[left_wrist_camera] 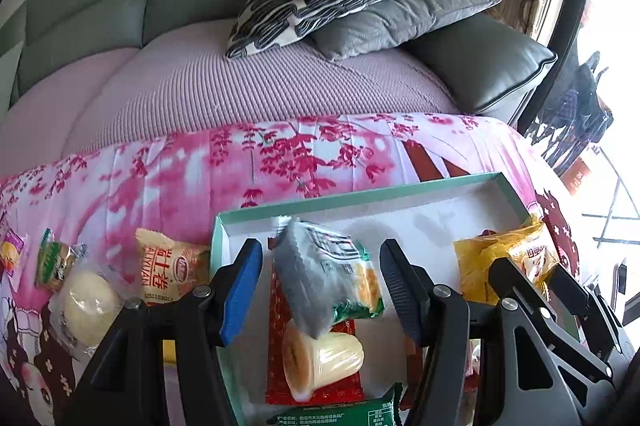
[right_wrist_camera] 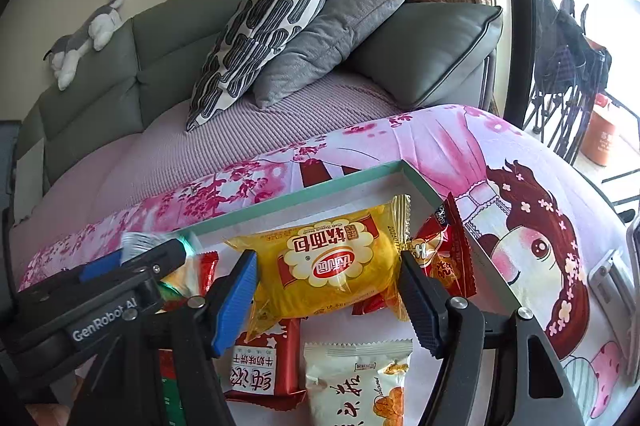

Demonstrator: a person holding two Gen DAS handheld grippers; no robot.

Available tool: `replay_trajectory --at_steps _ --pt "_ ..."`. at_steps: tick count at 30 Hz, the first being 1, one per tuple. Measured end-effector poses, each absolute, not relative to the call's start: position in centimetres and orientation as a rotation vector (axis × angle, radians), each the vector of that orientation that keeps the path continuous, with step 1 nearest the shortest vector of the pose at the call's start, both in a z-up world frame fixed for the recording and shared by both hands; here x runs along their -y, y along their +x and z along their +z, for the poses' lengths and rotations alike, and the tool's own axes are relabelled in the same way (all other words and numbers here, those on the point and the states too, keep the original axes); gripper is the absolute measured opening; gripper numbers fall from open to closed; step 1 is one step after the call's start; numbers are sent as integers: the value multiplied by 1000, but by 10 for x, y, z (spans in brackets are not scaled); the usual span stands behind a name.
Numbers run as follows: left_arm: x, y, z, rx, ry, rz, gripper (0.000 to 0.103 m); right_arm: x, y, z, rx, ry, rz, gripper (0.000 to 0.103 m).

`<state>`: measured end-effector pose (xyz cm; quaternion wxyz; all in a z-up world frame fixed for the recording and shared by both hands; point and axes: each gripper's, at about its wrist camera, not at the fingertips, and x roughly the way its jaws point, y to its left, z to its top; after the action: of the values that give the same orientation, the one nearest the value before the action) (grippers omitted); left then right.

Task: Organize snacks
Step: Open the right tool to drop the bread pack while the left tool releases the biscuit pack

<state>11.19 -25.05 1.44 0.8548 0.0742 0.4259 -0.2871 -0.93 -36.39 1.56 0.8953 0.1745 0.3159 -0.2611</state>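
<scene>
1. Step in hand, as I judge it: loading snacks into the teal-rimmed box (left_wrist_camera: 404, 192), which sits on a pink cartoon-print cloth (left_wrist_camera: 168, 166).
2. Left gripper (left_wrist_camera: 320, 284): jaws spread, a grey-and-green packet (left_wrist_camera: 324, 274) between them; contact unclear, so it is either just let go or about to be taken.
3. Right gripper (right_wrist_camera: 328, 290): jaws spread either side of a yellow bread packet (right_wrist_camera: 332, 266) lying in the box's far right corner; no pinch visible.
4. Already in the box: pudding cup (left_wrist_camera: 320, 362), red packets, a white packet (right_wrist_camera: 356, 382).
5. Outside, to the left: an orange roll packet (left_wrist_camera: 168, 270) and a clear-wrapped bun (left_wrist_camera: 86, 302). The next move probably calls for fetching these.
6. Readable: "GenRobot AI" on the left gripper's body; "ALIYUAN" on the orange packet.
</scene>
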Motion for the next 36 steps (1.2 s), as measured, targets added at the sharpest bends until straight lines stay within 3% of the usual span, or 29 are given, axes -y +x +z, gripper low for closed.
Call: replay_trajectory --at_steps 15,20,36 --pt "232 113 18 -914 141 -545 69 356 0 15 -707 300 -536 77" --pt "220 111 28 -895 127 -528 72 350 0 20 -705 269 -530 84" --pt "178 95 31 -900 115 -441 74 347 -12 36 -759 297 -539 85"
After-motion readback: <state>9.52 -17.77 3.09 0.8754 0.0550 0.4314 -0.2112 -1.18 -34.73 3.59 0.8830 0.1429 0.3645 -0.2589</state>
